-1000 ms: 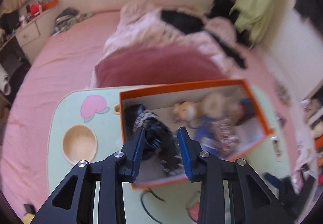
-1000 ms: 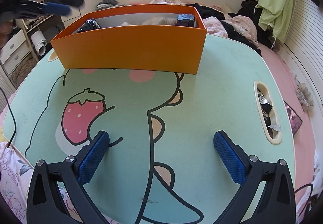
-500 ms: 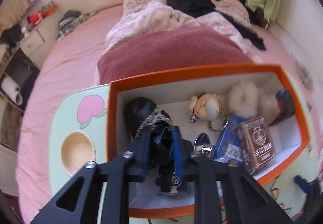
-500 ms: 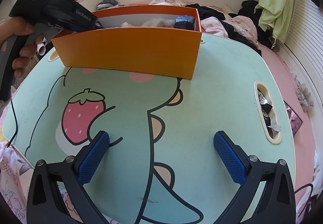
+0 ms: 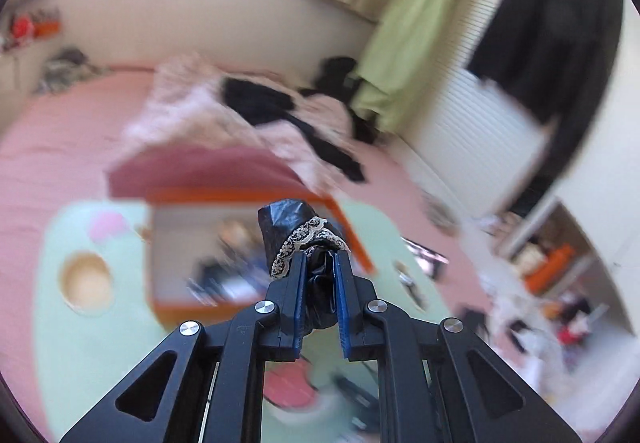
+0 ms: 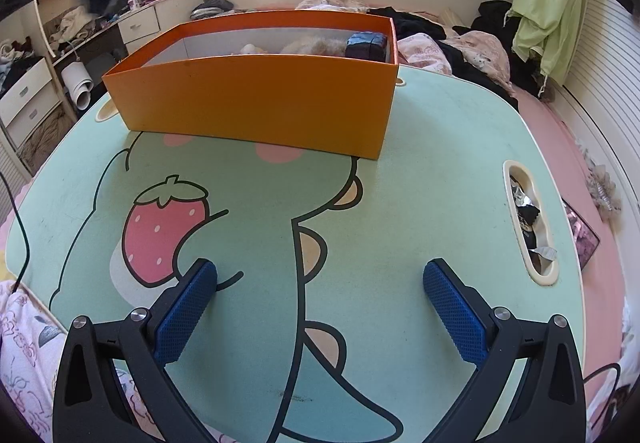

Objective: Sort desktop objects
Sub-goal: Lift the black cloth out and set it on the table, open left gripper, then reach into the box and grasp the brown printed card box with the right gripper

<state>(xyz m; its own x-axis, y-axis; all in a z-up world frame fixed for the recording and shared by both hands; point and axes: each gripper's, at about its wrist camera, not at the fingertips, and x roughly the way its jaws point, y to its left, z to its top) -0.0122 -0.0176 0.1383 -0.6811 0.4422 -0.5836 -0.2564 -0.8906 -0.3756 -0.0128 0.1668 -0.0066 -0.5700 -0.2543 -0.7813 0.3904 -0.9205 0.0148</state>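
while raised above the orange box (image 5: pixel 240 199) on the green table (image 6: pixel 420 171), left gripper (image 5: pixel 320 263) clamped tight on a black lace-trimmed bundle (image 5: pixel 298 231), seemingly soft, light, crushable, best pinched mid-body; right gripper (image 6: pixel 320 275) wide open, empty.

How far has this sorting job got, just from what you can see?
Early, it seems. In hand: the left gripper is shut on a black bundle with a lace band, held above the orange box. Left: a plush toy, a furry item and a dark packet sit inside the box. The right gripper is open and empty over the table.
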